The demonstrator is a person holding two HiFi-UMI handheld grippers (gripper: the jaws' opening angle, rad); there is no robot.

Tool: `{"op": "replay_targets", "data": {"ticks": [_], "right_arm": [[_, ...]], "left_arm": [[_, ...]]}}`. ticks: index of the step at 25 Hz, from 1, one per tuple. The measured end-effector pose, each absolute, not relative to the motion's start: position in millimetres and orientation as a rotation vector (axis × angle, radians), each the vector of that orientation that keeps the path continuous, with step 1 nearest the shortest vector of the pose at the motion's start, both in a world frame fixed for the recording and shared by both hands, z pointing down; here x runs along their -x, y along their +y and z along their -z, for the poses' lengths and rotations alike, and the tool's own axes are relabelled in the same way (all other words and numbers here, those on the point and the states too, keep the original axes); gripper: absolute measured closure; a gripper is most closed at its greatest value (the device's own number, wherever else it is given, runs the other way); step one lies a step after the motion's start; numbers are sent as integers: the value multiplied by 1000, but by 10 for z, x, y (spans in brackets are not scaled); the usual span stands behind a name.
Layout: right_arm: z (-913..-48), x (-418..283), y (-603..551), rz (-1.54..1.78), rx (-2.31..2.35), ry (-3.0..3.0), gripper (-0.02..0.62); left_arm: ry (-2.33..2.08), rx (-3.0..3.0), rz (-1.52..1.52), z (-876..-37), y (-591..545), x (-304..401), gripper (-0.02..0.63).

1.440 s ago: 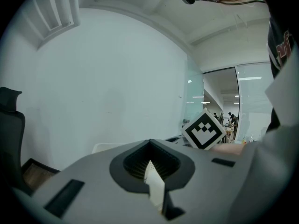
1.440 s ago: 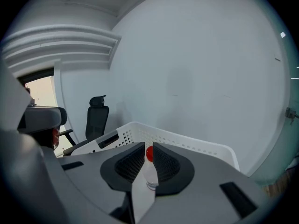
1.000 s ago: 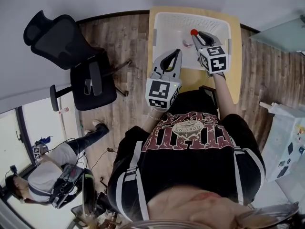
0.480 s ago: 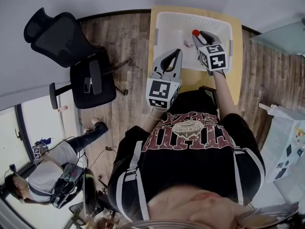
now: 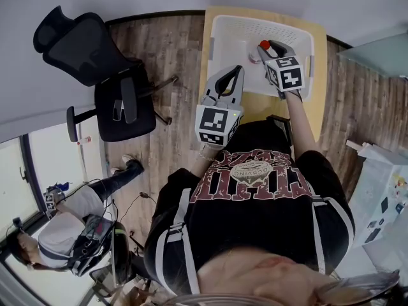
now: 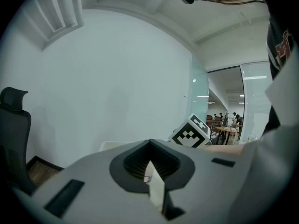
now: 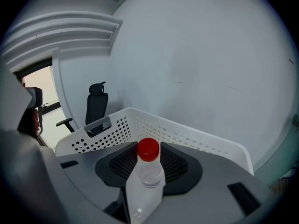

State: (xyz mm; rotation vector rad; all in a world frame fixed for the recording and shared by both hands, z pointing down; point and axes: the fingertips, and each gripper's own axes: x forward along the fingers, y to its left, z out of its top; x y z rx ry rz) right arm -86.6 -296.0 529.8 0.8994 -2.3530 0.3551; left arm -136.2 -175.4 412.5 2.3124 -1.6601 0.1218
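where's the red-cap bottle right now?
The bottle is clamped in the right claw, with its red cap at the jaw tips. In the head view it is at upper right, over the right half of the white basket.

So the small light-wood bench (image 5: pixel 260 109) is sitting on a floor of brown wooden planks (image 5: pixel 169 50), with its far edge backing up against the pale wall. A white perforated plastic basket (image 5: pixel 213 43) is lying flat right on the top and hogging most of it. It's sitting toward the wall end, so only thin strips of wood are showing down its left and right sides, while a wider bare band is running along the near edge. A black office chair with a headrest (image 5: pixel 102 75) is standing on the planks near the bench's left side, not touching it.
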Motion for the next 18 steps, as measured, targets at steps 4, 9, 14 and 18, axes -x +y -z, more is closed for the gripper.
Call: {"op": "replay_targets", "data": {"ticks": [4,9,14,18], "right_arm": [[-5360,897,-2978,-361,-888,-2347,451],[-5400,905,-3009,-359,-883,-2341,446],[-5403,915,-3026,-359,-884,-2349,440],[-5407,907,-3048,-365,-888,-2356,437]], "left_arm": [[-1667,-2304,-121,-4128,-1758,1392,561],[-1678,-2289,-123,-4138,-1762,1425,561],[-1686,-2277,-122,-4141,-1758,1436,561],[-1688,-2272,-121,-4144,-1762,1429,561]]}}
